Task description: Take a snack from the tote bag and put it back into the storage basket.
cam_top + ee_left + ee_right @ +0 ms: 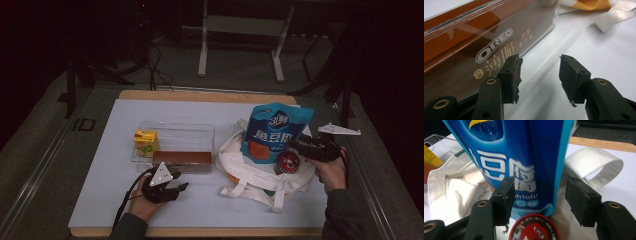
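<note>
on the white cloth tote bag [260,172], right tongs [537,197] apart around the upright blue snack pouch [274,131], apparently just released; left tongs [540,75] apart, empty, beside the brown oreo box [469,47]; next, probably backing away cleanly.

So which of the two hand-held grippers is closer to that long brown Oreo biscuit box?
The left gripper. It sits just in front of the long brown Oreo box, jaws open beside the box. The right gripper is off at the blue snack bag.

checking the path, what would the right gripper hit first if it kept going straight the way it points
Most likely the blue snack bag: it stands right ahead of the right gripper, whose open jaws already flank its lower edge, above the round red tin on the white tote bag. Depth is uncertain.
</note>
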